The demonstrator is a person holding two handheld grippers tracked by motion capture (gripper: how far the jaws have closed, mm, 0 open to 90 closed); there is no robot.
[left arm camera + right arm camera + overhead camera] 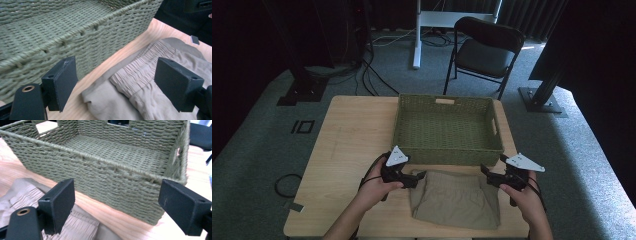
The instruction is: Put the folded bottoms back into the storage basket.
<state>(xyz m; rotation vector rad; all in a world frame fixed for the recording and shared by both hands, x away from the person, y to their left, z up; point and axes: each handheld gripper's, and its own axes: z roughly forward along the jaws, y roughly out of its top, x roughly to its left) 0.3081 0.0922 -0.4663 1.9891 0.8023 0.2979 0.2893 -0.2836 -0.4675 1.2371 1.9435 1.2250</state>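
Nearest the person, a folded pair of khaki shorts [455,197] is seen lying flat on the wooden counter [347,145], just in front of a green woven basket [447,152]. The left hand-held gripper [416,178] is held at the left end of the elastic waistband [142,67], its jaws spread wide with the bunched cloth lying between and below them, nothing yet pinched. The right hand-held gripper [486,172] is poised at the right end of the waistband, its jaws likewise wide apart and empty, pointed toward the basket's near wall. Beyond the shorts the basket is seen to be empty, and farther off a black folding chair [484,50] stands on the carpet.

If the jaws are closed from here, only the top layer of cloth may be caught, so that the fold would open when the garment is lifted. Should one side be gripped higher than the other, the shorts could hang unevenly and be snagged on the basket's near rim, and the basket itself might be pushed away.
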